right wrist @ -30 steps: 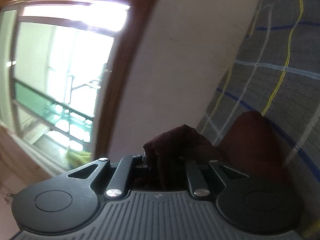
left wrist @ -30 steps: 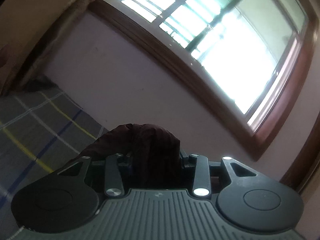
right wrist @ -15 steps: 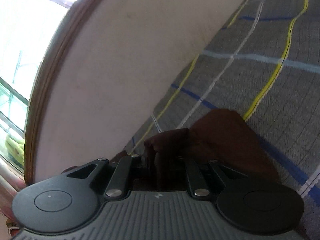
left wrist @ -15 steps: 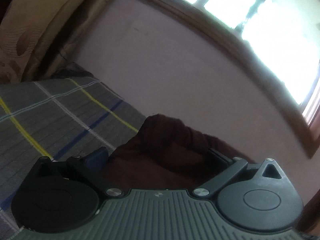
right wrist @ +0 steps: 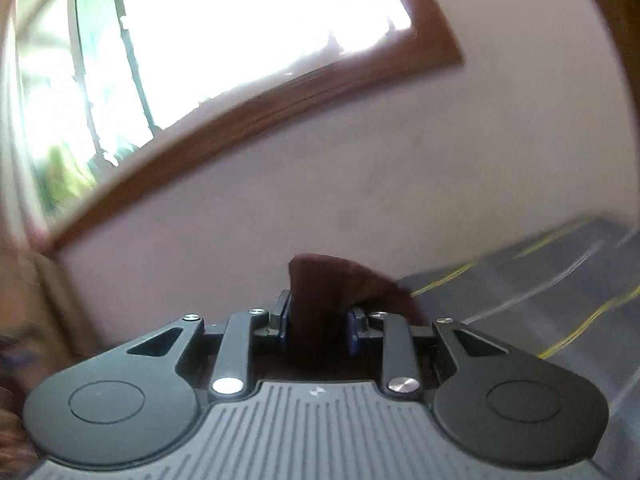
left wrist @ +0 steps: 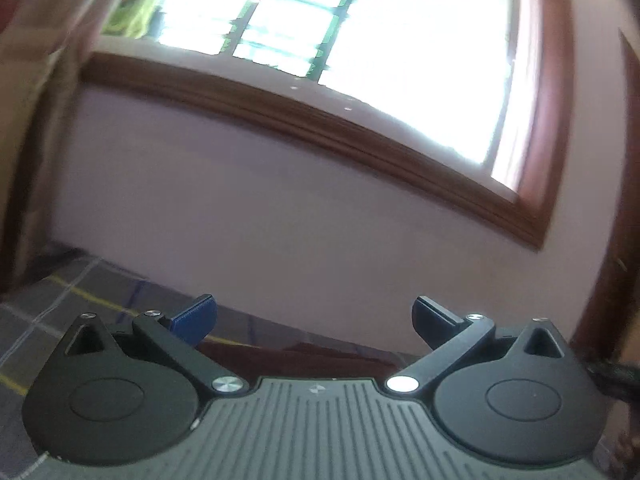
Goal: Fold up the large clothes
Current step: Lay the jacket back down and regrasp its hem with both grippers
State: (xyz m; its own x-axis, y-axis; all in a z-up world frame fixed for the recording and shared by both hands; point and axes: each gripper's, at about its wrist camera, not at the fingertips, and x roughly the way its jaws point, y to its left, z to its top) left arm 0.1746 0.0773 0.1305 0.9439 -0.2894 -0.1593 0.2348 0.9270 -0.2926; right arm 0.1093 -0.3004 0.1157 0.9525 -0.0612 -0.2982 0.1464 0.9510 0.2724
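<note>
- Maroon garment [right wrist: 320,292] is pinched between the right gripper [right wrist: 318,326] fingers, probably to anchor one end of a fold.
- Left gripper [left wrist: 314,320] stands spread wide with nothing between its fingers; the cloth lies just below, near the plaid bedspread's [left wrist: 60,304] wall-side edge.
- Only the right view shows a grip; only the left shows cloth lying loose.

The right tool [right wrist: 318,326] hides most of the maroon garment [right wrist: 320,280].
</note>
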